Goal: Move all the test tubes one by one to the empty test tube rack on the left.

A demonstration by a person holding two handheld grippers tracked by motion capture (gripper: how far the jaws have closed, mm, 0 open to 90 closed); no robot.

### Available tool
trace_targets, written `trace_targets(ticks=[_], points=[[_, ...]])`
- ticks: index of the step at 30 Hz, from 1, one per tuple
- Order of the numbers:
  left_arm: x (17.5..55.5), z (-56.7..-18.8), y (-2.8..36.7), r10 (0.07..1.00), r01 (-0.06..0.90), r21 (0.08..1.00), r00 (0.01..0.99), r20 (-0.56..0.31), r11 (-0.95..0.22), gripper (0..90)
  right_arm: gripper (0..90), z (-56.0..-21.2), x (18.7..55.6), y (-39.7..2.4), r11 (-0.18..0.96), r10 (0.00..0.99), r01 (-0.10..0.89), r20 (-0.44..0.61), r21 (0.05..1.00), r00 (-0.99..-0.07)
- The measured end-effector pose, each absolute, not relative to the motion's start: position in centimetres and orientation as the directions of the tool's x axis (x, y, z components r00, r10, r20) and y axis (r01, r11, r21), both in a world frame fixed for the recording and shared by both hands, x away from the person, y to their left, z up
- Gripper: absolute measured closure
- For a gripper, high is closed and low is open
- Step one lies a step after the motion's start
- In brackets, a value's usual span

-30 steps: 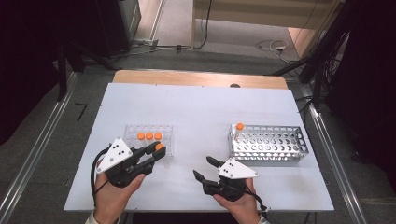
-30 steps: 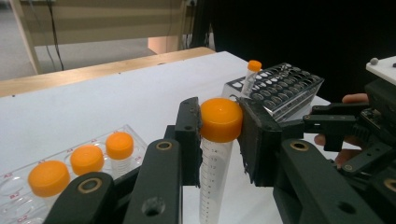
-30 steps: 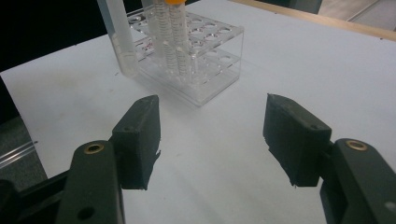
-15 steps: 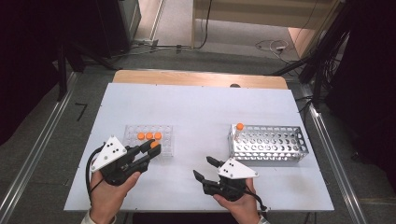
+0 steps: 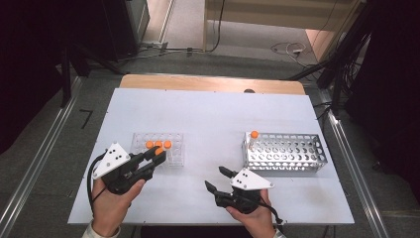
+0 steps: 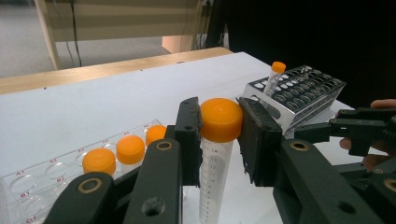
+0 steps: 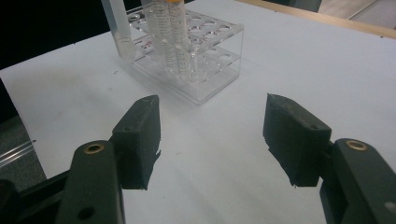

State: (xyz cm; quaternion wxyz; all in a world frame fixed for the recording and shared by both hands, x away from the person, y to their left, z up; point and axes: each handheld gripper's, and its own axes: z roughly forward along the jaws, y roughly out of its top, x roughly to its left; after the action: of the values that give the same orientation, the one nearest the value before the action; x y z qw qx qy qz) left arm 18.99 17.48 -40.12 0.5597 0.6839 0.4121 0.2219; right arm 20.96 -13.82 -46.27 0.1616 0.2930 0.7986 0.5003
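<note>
My left gripper (image 5: 156, 156) is shut on the top of an orange-capped tube (image 6: 216, 154), just below its cap. It holds the tube upright at the near left corner of a clear rack (image 5: 176, 156). Three more orange-capped tubes (image 5: 158, 144) stand in that rack. In the right gripper view the held tube's rounded tip (image 7: 120, 39) hangs beside the clear rack (image 7: 205, 88), off the table. A metal rack (image 5: 285, 153) at the right carries one orange-capped tube (image 5: 253, 135) in its far left corner. My right gripper (image 5: 217, 179) rests near the front edge, open and empty.
The white table top (image 5: 213, 124) has a wooden strip (image 5: 208, 83) along its far edge. Dark floor, rails and cables surround it. In the left gripper view the right gripper (image 6: 359, 128) lies close in front of the metal rack (image 6: 303, 88).
My left gripper has drifted slightly left with the tube held in it. The right gripper has kept still.
</note>
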Motion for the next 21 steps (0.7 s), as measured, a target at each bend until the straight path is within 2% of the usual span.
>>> trace_targets(ticks=[21], points=[[19.35, -40.22, 18.5, 0.833, 0.322, 0.946, 0.529, -0.161, -0.022, 70.5, 35.7, -46.31, 20.95, -13.8, 0.327, 0.63, 0.311, 0.039, 0.893, -0.776]])
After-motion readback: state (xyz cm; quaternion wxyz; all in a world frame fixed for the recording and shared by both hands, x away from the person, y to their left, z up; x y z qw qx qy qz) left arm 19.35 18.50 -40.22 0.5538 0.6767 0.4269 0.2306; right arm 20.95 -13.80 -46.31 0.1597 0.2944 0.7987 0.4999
